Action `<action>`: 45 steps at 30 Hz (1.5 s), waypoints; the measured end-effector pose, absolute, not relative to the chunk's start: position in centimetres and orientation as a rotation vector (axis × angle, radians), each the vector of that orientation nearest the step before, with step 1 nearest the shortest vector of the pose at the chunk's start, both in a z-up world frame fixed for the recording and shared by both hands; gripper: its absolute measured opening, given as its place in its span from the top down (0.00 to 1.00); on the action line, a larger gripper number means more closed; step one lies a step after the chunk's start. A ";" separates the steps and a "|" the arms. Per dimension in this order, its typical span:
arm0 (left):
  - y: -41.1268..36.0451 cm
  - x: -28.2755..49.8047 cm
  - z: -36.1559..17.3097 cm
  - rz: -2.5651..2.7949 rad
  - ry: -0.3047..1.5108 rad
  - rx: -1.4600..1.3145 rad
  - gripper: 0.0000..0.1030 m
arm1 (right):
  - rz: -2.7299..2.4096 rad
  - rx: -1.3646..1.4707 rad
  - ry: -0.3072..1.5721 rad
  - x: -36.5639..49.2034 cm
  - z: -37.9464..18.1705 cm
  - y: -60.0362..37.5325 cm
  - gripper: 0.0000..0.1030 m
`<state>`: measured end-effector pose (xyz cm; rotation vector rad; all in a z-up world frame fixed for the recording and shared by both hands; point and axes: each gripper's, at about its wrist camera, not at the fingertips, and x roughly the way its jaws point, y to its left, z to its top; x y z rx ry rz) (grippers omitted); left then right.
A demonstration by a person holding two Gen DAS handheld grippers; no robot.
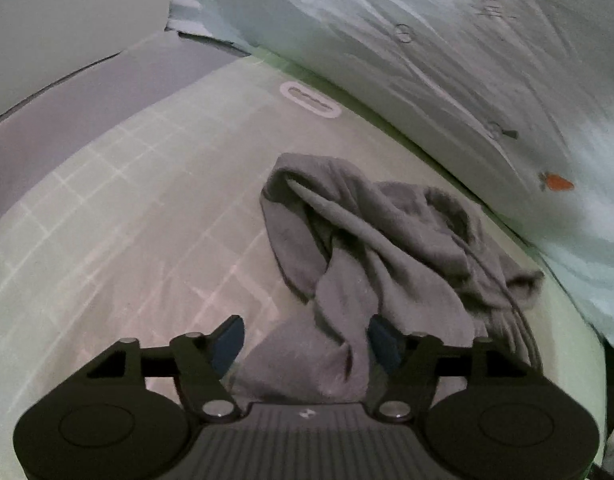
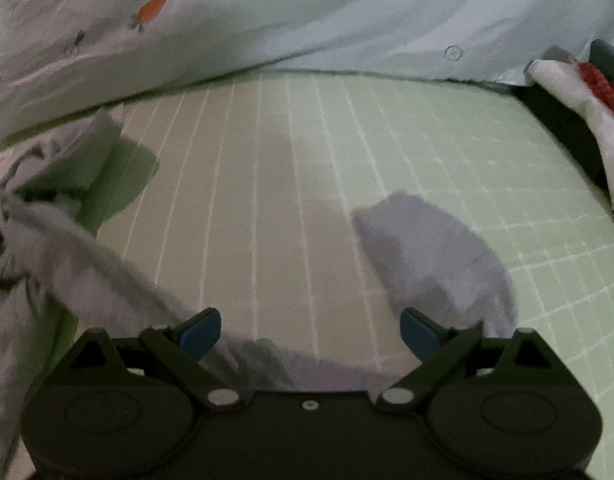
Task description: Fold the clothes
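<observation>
**Fold clothes: garment not yet spread flat**

The grey garment [image 1: 371, 248] lies crumpled at centre frame on the grid-patterned bed sheet [image 1: 127, 208]. The left tool [image 1: 305, 340] is spread, with cloth lying between its fingers. The right tool [image 2: 311, 330] is also spread, over a strip of the same cloth at lower frame. Judged step: initial grasp. Next: pinch two edges and draw them apart. A pale quilt [image 2: 347, 12] with a carrot print [image 2: 153, 6] borders the upper frame.

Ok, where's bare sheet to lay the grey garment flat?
Left view: the checked sheet is bare left of the grey garment, up to the white oval. Right view: bare grid ahead of the right gripper, up to the duvet. Crowded along the duvet edge, where the garment bunches.
</observation>
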<state>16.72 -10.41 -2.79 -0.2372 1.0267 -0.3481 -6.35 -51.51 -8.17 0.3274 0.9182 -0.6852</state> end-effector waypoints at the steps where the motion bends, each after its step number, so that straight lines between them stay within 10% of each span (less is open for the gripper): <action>1: -10.2 16.4 -2.8 -0.351 1.032 -0.247 0.29 | -0.682 0.325 0.927 -6.4 -8.3 -51.3 0.06; 21: -15.4 11.2 -5.7 -0.318 1.059 0.141 0.29 | -0.458 -0.824 1.172 3.0 -9.3 -58.6 0.06; 30: -16.5 8.6 -6.6 -0.285 1.008 0.188 0.28 | -1.050 0.369 0.833 -3.9 -8.5 -66.8 0.06; 40: -15.9 5.8 -7.5 -0.176 0.985 0.047 0.23 | -0.880 0.467 0.848 -14.3 -11.3 -58.1 0.06; 42: -16.4 5.7 -7.6 -0.164 0.984 0.059 0.22 | -0.817 0.415 0.844 -14.1 -11.1 -57.7 0.21; 44: -16.7 5.7 -7.5 -0.156 0.989 0.059 0.22 | -0.780 0.395 0.841 -14.0 -10.2 -58.5 0.78; 45: -16.8 5.8 -7.5 -0.154 0.991 0.056 0.22 | -0.792 0.396 0.807 -14.3 -9.2 -59.4 0.88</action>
